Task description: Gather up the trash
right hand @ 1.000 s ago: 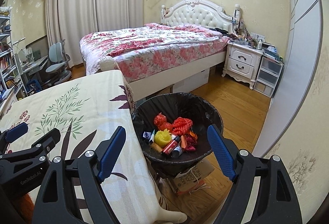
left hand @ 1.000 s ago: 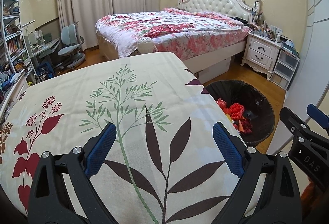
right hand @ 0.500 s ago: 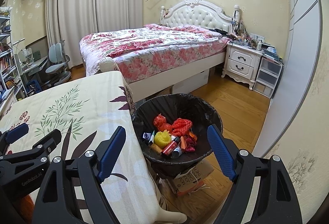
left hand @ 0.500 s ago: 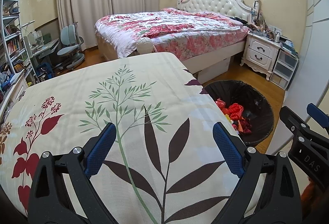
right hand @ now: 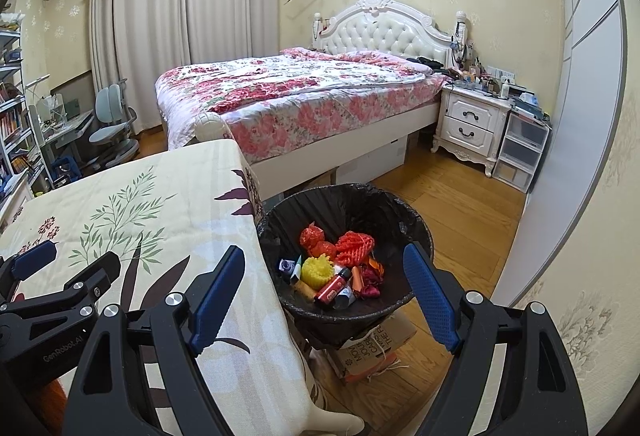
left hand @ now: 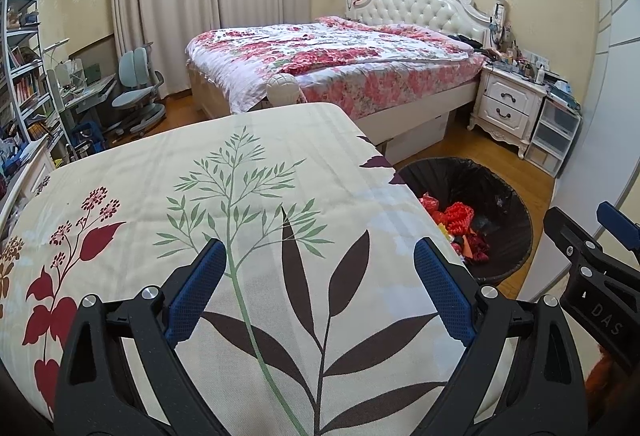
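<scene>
A black-lined trash bin (right hand: 276,220) stands on the floor at the table's right edge; it also shows in the left wrist view (left hand: 516,220). It holds red netting (right hand: 354,245), a yellow ball (right hand: 317,271), a small red bottle (right hand: 333,286) and other scraps. My right gripper (right hand: 324,278) is open and empty, above and in front of the bin. My left gripper (left hand: 320,284) is open and empty over the leaf-printed tablecloth (left hand: 248,196). I see no loose trash on the cloth.
A cardboard box (right hand: 372,350) sits under the bin. A floral bed (left hand: 328,60) stands beyond the table, with a white nightstand (left hand: 510,106) and plastic drawers (left hand: 554,134) to its right. A desk, chair (left hand: 136,100) and bookshelf (left hand: 20,76) are at the left.
Almost nothing has moved. Both grippers stay open and empty; the views have shifted only very slightly.
</scene>
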Action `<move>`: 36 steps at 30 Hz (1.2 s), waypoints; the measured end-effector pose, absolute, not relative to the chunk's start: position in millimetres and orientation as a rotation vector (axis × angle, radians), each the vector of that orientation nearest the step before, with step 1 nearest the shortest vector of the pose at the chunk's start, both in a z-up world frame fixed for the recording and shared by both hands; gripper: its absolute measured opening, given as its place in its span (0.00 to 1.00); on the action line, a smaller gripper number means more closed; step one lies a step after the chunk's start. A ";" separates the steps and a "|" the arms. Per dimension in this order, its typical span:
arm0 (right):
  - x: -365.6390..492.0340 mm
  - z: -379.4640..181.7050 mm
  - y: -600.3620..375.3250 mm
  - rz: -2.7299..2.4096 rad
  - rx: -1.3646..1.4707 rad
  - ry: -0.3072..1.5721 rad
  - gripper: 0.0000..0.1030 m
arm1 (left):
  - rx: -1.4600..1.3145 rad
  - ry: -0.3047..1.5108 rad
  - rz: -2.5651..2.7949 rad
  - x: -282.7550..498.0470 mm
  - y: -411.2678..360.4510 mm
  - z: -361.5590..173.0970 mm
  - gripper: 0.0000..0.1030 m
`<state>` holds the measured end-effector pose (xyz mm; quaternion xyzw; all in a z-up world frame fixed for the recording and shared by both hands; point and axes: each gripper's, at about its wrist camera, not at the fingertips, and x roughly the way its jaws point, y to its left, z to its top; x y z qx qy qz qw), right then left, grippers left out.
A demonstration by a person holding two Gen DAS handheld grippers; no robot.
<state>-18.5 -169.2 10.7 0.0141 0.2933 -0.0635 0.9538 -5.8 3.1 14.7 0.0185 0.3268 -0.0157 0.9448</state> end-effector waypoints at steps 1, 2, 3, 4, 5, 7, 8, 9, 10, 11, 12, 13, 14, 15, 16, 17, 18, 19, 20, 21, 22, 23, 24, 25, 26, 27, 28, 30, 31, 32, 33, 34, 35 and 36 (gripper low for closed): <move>-18.6 10.6 -169.2 -0.129 0.028 0.596 0.77 | 0.039 0.666 -0.032 -5.9 2.9 14.7 0.90; -18.3 10.5 -169.4 -0.129 0.029 0.595 0.77 | 0.040 0.666 -0.032 -5.7 3.1 14.9 0.90; -18.8 10.5 -169.4 -0.130 0.029 0.595 0.77 | 0.041 0.666 -0.032 -5.4 2.3 15.3 0.90; -18.3 10.4 -169.5 -0.129 0.029 0.596 0.77 | 0.041 0.666 -0.032 -5.4 2.3 15.2 0.90; -18.6 10.4 -169.5 -0.129 0.029 0.596 0.77 | 0.039 0.667 -0.033 -5.4 2.4 15.1 0.90; -18.5 10.3 -169.6 -0.130 0.028 0.596 0.77 | 0.040 0.666 -0.033 -5.5 1.8 15.4 0.90; -18.8 10.3 -169.5 -0.129 0.029 0.596 0.77 | 0.040 0.666 -0.033 -5.5 1.8 15.5 0.90; -18.6 10.3 -169.6 -0.129 0.029 0.594 0.77 | 0.040 0.666 -0.034 -5.6 1.8 15.4 0.90; -18.5 10.2 -169.6 -0.130 0.029 0.595 0.77 | 0.040 0.666 -0.033 -5.6 1.7 15.4 0.90; -18.5 10.1 -169.6 -0.129 0.028 0.596 0.77 | 0.040 0.665 -0.033 -5.6 1.5 15.4 0.90; -18.6 10.1 -169.7 -0.129 0.029 0.595 0.77 | 0.040 0.666 -0.033 -5.6 1.7 15.3 0.90; -19.3 10.0 -169.5 -0.130 0.030 0.595 0.77 | 0.040 0.666 -0.033 -5.6 1.7 15.3 0.90; -18.6 10.1 -169.7 -0.129 0.029 0.595 0.77 | 0.039 0.665 -0.033 -5.7 1.6 15.2 0.90; -18.6 10.0 -169.6 -0.129 0.029 0.595 0.77 | 0.039 0.666 -0.032 -5.6 1.7 15.3 0.90; -19.2 10.0 -169.4 -0.129 0.028 0.595 0.77 | 0.039 0.666 -0.032 -5.6 1.5 15.0 0.90; -18.9 9.9 -169.5 -0.129 0.029 0.595 0.77 | 0.039 0.666 -0.033 -5.6 1.8 15.2 0.90; -18.7 9.9 -169.6 -0.129 0.029 0.595 0.77 | 0.039 0.666 -0.033 -5.6 1.5 15.1 0.90; -18.7 9.8 -169.6 -0.129 0.029 0.595 0.77 | 0.039 0.666 -0.033 -5.6 1.8 15.1 0.90; -19.0 9.8 -169.5 -0.129 0.029 0.595 0.77 | 0.040 0.666 -0.033 -5.6 1.8 15.1 0.90; -19.2 9.6 -169.5 -0.129 0.029 0.595 0.77 | 0.040 0.666 -0.034 -5.6 1.9 15.1 0.90; -18.8 9.7 -169.6 -0.129 0.029 0.595 0.77 | 0.041 0.665 -0.035 -6.0 1.0 15.6 0.90; -18.8 9.7 -169.6 -0.129 0.029 0.594 0.77 | 0.040 0.665 -0.035 -6.1 0.9 15.8 0.90; -18.7 9.6 -169.6 -0.129 0.029 0.595 0.77 | 0.040 0.665 -0.035 -6.1 0.9 15.7 0.90; -18.8 9.6 -169.5 -0.129 0.029 0.595 0.77 | 0.040 0.666 -0.035 -6.1 0.9 15.7 0.90; -18.8 9.5 -169.6 -0.129 0.028 0.594 0.77 | 0.040 0.666 -0.035 -6.2 0.7 15.6 0.90; -18.8 9.5 -169.6 -0.129 0.029 0.595 0.77 | 0.040 0.666 -0.035 -6.2 0.9 15.6 0.90; -18.9 9.4 -169.6 -0.129 0.029 0.595 0.77 | 0.041 0.666 -0.035 -6.2 0.8 15.6 0.90; -19.3 9.2 -169.4 -0.129 0.030 0.596 0.77 | 0.043 0.666 -0.038 -7.1 -1.4 16.5 0.90; -19.0 9.3 -169.5 -0.128 0.029 0.595 0.77 | 0.044 0.666 -0.039 -7.7 -2.6 16.9 0.90; -18.9 9.3 -169.5 -0.129 0.028 0.594 0.77 | 0.044 0.666 -0.040 -8.2 -3.4 17.4 0.90; -18.9 9.3 -169.5 -0.129 0.029 0.594 0.77 | 0.044 0.666 -0.041 -8.5 -3.8 17.7 0.90; -19.6 9.2 -169.4 -0.129 0.029 0.594 0.77 | 0.043 0.667 -0.042 -8.5 -3.9 17.6 0.90; -18.9 9.2 -169.5 -0.129 0.029 0.594 0.77 | 0.040 0.670 -0.044 -8.5 -4.2 17.6 0.90; -18.9 9.1 -169.4 -0.129 0.029 0.594 0.77 | 0.038 0.671 -0.046 -9.0 -4.1 17.4 0.90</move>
